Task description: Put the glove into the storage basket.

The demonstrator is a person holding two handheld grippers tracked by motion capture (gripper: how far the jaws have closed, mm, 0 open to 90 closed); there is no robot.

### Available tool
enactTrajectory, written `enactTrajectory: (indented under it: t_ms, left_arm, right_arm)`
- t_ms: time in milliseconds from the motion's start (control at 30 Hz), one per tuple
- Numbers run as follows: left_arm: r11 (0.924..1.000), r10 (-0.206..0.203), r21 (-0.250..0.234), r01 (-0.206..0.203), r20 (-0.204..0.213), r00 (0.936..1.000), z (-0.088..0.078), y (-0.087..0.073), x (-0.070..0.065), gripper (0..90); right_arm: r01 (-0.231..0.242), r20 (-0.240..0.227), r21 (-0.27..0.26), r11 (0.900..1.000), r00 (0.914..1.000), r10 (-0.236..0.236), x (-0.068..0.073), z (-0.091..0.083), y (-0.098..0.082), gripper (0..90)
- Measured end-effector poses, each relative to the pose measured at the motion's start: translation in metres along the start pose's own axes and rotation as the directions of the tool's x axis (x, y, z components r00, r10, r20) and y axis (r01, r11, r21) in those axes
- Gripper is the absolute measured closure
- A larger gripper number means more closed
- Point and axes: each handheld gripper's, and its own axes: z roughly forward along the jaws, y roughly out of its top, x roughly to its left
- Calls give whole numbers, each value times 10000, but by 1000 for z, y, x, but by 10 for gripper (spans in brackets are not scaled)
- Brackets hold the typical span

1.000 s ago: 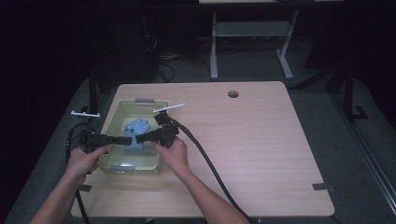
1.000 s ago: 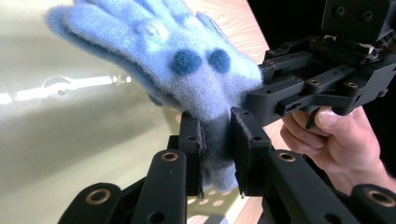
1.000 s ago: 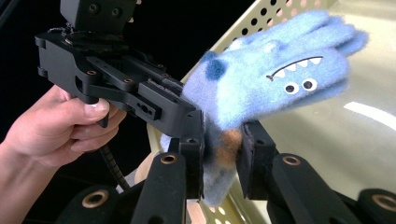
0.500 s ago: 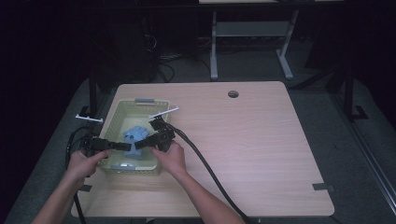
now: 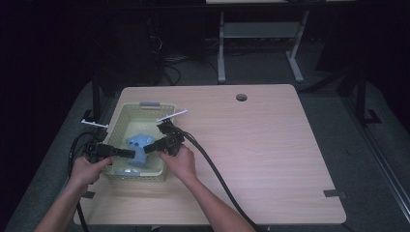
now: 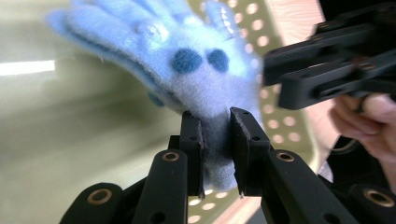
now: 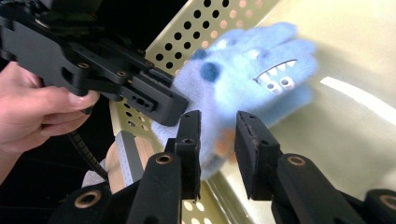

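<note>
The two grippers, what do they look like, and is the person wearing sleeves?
Both the left gripper and right gripper are matte black, with flat ridged pads and brass-coloured pivot rivets. Thick black cables trail from them. The forearms are bare, without sleeves.

A light wooden table (image 5: pixel 270 159) carries a pale yellow perforated basket (image 5: pixel 121 116) near its left edge. A round cable hole (image 5: pixel 241 97) sits toward the far edge, and grey tape (image 5: pixel 334 194) marks the right near corner.
</note>
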Motion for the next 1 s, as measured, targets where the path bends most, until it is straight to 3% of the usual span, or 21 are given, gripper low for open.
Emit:
enactTrajectory:
  t_ms: [100, 267, 300, 467, 700, 900, 1000]
  left_arm:
    - [9989, 77, 459, -51, -553, 9984, 7, 0, -1, 758]
    - [9971, -12, 763, 71, -770, 9970, 13, 3, -4, 755]
    - [9955, 34, 946, 62, -1010, 9949, 14, 4, -5, 754]
    - [9931, -87, 1147, 241, -1332, 9910, 18, 5, -5, 721]
    - [9928, -354, 1067, 550, -1775, 9835, 14, 6, -2, 605]
    - [9947, -551, 759, 697, -1793, 9822, 6, 9, -2, 615]
    - [9959, -369, 744, 516, -1859, 9819, 4, 12, -3, 617]
  right_arm:
    - [-31, 1, -2, 10000, 10000, 31, -1, -3, -1, 708]
    - [27, -50, 8, 10000, 10000, -27, 0, -2, -1, 705]
    - [45, -66, 5, 10000, 10000, -45, 1, -1, -1, 705]
    - [15, -92, -16, 10000, 10000, -15, 1, -2, -2, 700]
    - [-13, -57, -108, 9999, 10000, 12, 2, -7, -1, 688]
    - [122, -27, -188, 9997, 9999, -122, 2, -13, -2, 684]
    - [155, -23, -223, 9996, 9999, -155, 2, -15, -2, 679]
